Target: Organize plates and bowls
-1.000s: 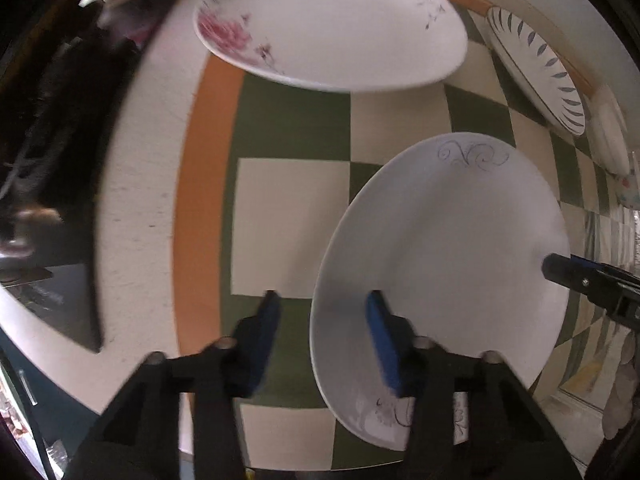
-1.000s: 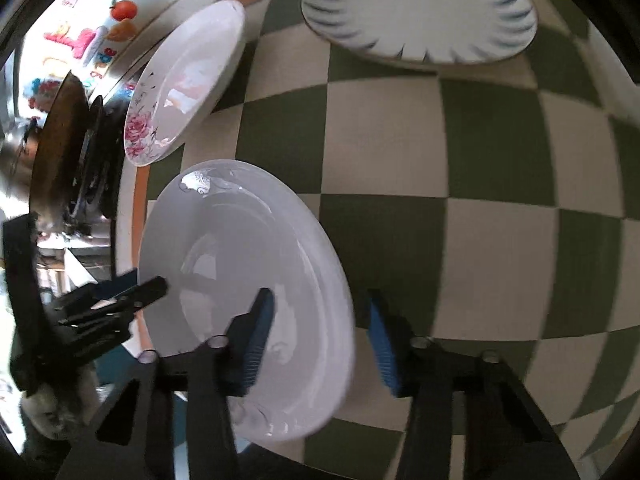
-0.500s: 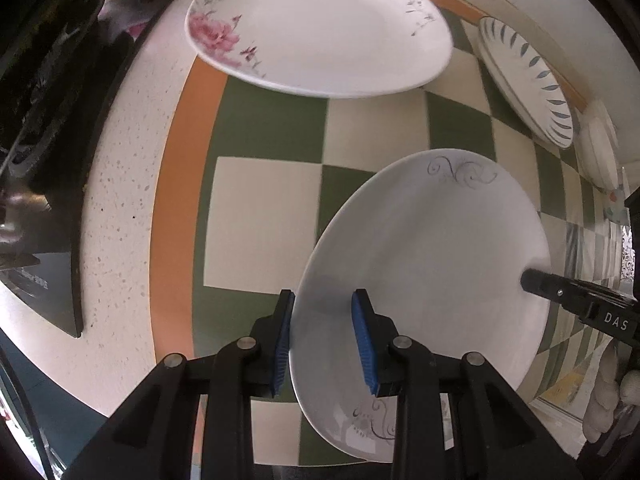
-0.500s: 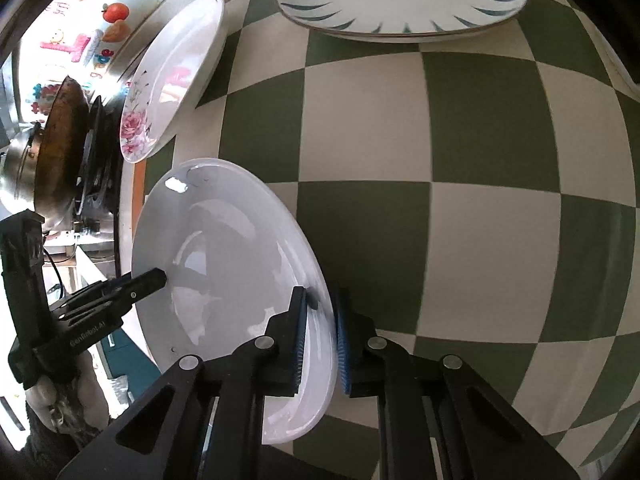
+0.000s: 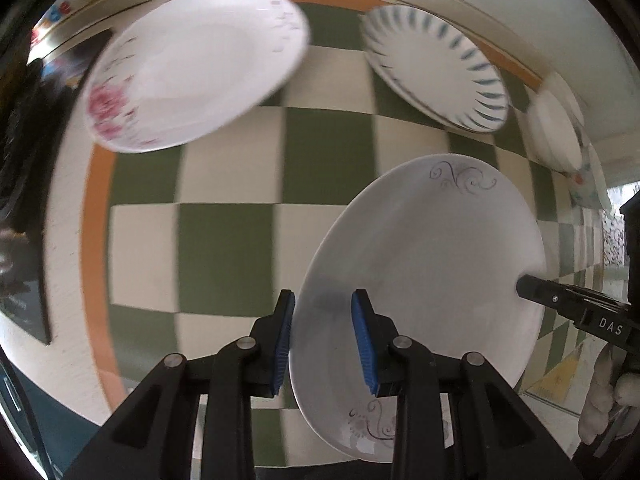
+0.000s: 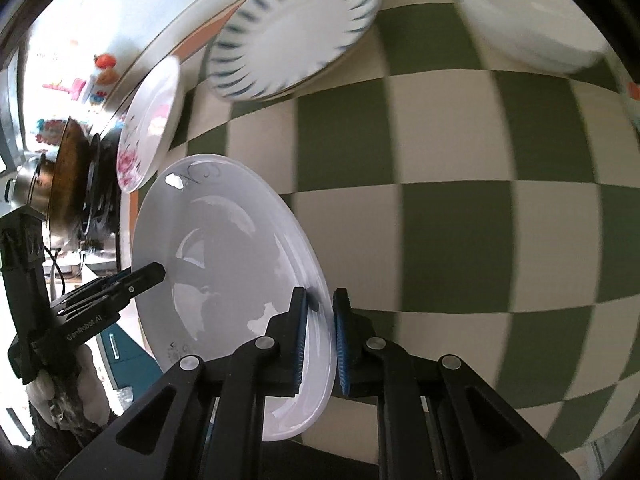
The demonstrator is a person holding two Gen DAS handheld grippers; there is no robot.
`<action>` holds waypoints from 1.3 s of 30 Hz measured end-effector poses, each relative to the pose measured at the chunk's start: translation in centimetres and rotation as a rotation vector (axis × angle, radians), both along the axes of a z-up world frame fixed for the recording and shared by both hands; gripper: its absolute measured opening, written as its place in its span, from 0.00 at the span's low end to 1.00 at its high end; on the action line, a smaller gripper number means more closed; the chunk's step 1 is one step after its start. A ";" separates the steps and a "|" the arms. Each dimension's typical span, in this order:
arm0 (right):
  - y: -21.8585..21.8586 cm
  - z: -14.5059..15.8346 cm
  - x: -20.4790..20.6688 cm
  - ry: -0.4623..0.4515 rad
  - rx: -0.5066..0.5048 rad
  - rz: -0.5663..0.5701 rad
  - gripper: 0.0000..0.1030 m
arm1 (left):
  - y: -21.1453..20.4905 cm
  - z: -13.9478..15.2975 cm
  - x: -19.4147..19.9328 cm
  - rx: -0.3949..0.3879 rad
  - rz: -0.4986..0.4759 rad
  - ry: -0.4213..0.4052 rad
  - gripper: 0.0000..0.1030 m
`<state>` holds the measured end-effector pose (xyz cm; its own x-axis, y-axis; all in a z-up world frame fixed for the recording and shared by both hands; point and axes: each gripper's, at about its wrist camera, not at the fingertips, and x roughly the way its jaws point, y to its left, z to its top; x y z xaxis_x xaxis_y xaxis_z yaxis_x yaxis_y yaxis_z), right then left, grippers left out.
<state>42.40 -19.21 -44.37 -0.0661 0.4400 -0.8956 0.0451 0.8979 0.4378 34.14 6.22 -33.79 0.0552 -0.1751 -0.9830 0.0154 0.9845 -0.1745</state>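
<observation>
A white plate with grey scroll marks point(image 5: 432, 280) is held by its rim from both sides, above the green-and-cream checked cloth. My left gripper point(image 5: 322, 340) is shut on its near edge. My right gripper point(image 6: 320, 336) is shut on the opposite edge, and it shows at the right of the left wrist view point(image 5: 568, 308). The same plate fills the lower left of the right wrist view point(image 6: 224, 272). A pink-flowered plate point(image 5: 192, 68) lies at the back left. A blue-striped plate point(image 5: 436, 68) lies at the back.
A stack of white bowls point(image 5: 556, 136) stands at the back right, also in the right wrist view point(image 6: 532, 20). A dark pan and a steel pot point(image 6: 60, 176) sit on a stove left of the cloth. The counter's orange-trimmed edge point(image 5: 92, 240) runs along the left.
Both grippers closed on the plate's rim, left and right. The plate rose off the cloth and both views swung toward the back plates.
</observation>
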 end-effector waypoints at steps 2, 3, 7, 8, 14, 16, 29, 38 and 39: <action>-2.1 0.1 -0.2 -0.003 -0.008 -0.021 0.15 | -1.4 -0.1 0.2 0.001 -0.024 0.005 0.26; -2.7 0.0 -0.1 -0.002 -0.010 -0.027 0.14 | -1.4 -0.9 0.0 0.003 -0.032 0.006 0.26; -5.1 -0.8 -0.3 0.008 -0.017 -0.060 0.15 | -4.6 -2.2 1.7 0.021 -0.068 0.021 0.26; -5.8 -1.1 -0.5 0.013 -0.019 -0.068 0.15 | -4.9 -2.3 1.6 0.026 -0.076 0.026 0.26; -7.6 -3.0 -0.7 0.037 -0.020 -0.075 0.15 | -6.2 -3.7 2.3 0.061 -0.091 0.059 0.27; -7.9 -3.2 -0.7 0.038 -0.008 -0.078 0.15 | -6.1 -3.8 2.4 0.069 -0.083 0.061 0.27; -8.2 -3.0 0.3 0.074 0.018 -0.019 0.14 | -5.7 -3.5 3.1 0.072 0.028 0.059 0.27; -7.4 6.7 2.5 -0.092 0.038 -0.017 0.20 | 5.1 4.0 3.1 0.050 0.299 -0.117 0.34; -6.3 7.7 3.1 -0.115 0.053 -0.003 0.29 | 6.7 4.0 3.5 0.059 0.315 -0.132 0.35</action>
